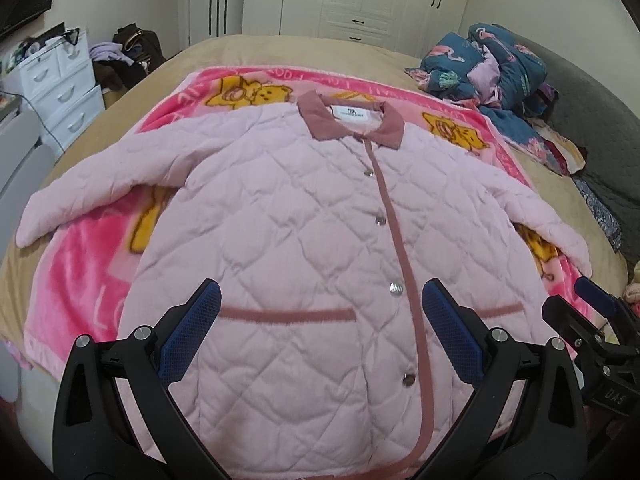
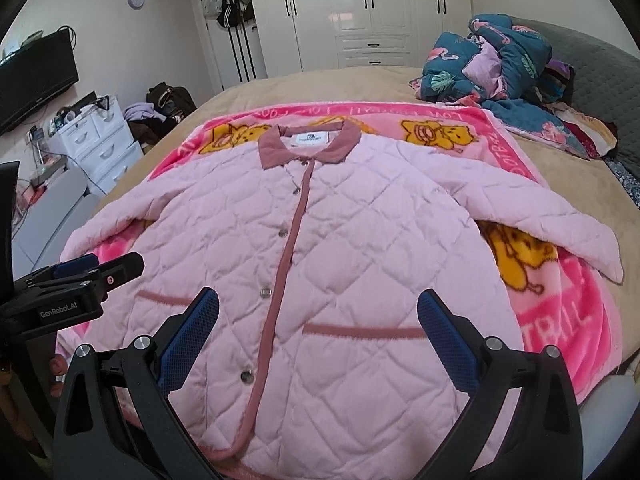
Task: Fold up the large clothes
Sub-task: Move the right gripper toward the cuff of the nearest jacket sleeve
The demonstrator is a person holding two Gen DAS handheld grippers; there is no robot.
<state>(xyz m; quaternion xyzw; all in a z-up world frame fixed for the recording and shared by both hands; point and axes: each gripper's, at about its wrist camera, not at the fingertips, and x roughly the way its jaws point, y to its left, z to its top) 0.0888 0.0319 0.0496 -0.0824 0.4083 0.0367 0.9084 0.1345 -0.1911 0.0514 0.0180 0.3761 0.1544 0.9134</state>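
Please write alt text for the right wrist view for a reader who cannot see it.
A pink quilted jacket lies flat, buttoned, sleeves spread, on a pink cartoon blanket over a bed. The right gripper hovers above its hem, jaws open and empty; the left gripper shows at the left edge.

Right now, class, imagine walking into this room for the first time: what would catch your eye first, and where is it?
First, the pink quilted jacket lying flat, front up, sleeves spread, in the middle of the bed. Under it is the bright pink blanket with yellow bears. Both grippers, left and right, are open above the jacket's hem; a rumpled blue floral quilt sits at the bed's far right.
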